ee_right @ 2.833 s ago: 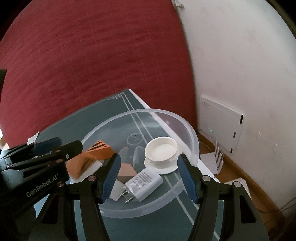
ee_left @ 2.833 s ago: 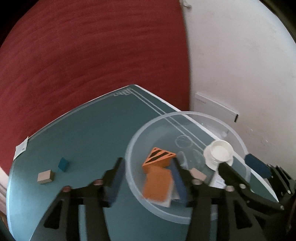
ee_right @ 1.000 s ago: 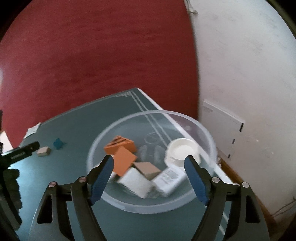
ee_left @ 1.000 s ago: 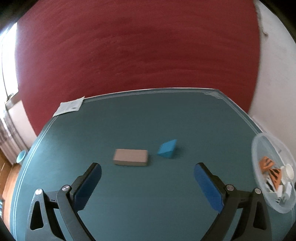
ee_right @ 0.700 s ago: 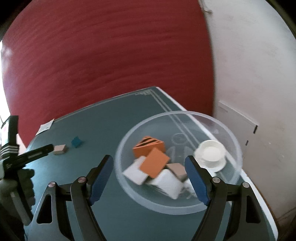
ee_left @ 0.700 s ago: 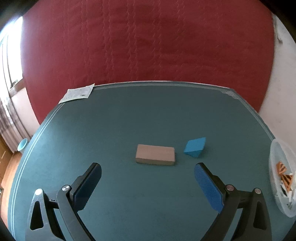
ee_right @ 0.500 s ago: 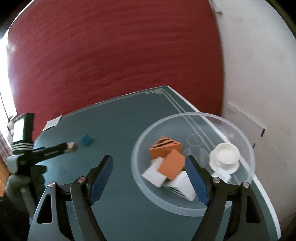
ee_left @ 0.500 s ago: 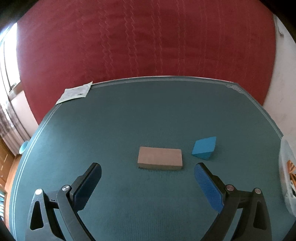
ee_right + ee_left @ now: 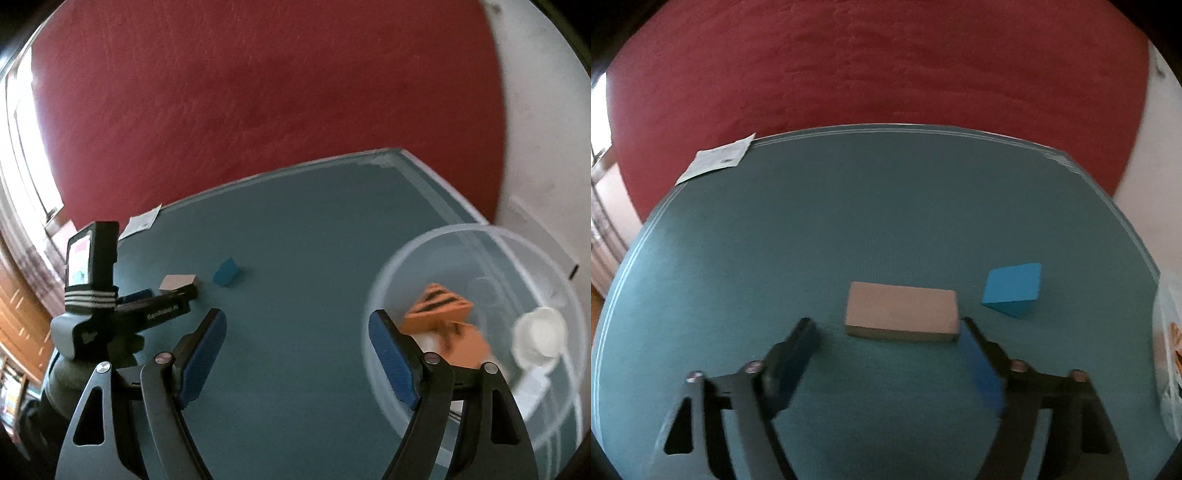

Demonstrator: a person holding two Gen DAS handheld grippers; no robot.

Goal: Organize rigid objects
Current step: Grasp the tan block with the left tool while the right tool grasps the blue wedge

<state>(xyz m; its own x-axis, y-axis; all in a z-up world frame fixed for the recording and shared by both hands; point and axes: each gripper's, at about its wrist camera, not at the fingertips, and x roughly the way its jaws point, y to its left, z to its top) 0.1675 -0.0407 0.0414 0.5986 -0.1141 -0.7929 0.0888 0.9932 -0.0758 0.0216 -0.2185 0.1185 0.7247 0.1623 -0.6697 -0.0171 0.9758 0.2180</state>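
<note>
A tan rectangular block (image 9: 901, 312) lies on the teal mat, with a blue wedge (image 9: 1012, 290) to its right. My left gripper (image 9: 888, 326) hangs low over the block and its jaws are closing. The block lies between the fingertips; the left pad stands apart from it. In the right wrist view the left gripper (image 9: 166, 293) is at the same block (image 9: 177, 282), beside the wedge (image 9: 226, 272). My right gripper (image 9: 297, 317) is open and empty above bare mat, left of the clear bowl (image 9: 424, 239).
The bowl holds an orange striped wedge (image 9: 439, 302), an orange block (image 9: 469, 339), a white cup (image 9: 539, 332) and white pieces. A paper slip (image 9: 716, 162) lies at the mat's far left corner. A red wall stands behind the table.
My left gripper has sunk closer to the tan block and its jaws have narrowed around it. The right gripper swung left, so the bowl slid to the right of its view.
</note>
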